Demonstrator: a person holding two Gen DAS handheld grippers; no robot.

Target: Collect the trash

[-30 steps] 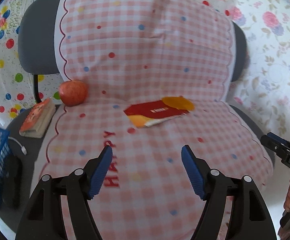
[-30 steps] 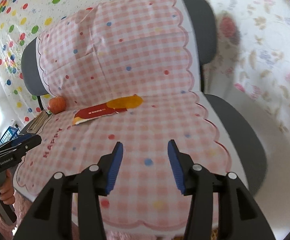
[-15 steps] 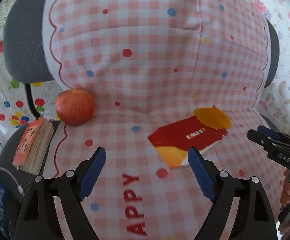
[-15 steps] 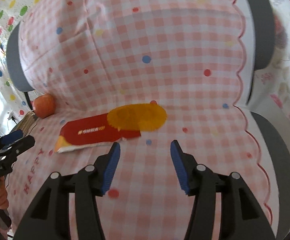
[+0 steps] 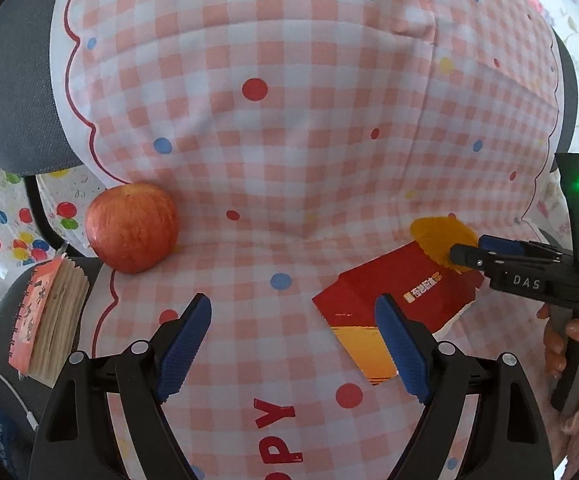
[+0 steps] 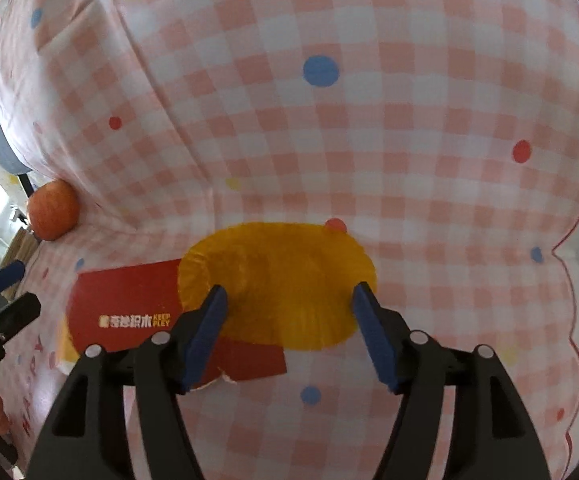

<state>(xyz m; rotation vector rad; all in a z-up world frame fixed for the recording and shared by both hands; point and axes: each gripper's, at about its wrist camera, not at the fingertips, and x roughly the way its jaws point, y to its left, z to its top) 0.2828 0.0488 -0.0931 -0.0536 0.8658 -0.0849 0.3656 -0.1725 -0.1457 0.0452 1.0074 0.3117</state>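
Right gripper (image 6: 285,296) spread wide, straddling crinkled orange paper cupcake liner (image 6: 277,284) at frame centre, atop flat red-yellow cardboard box (image 6: 129,304). Left gripper (image 5: 293,320) wide, holding nothing, lower centre.

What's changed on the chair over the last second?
Both grippers have closed in on the trash. The right gripper now has its open jaws on either side of the orange paper liner; the left gripper hangs open by the red packet. Nothing is gripped yet. The apple, notebook and checked cloth have not moved.
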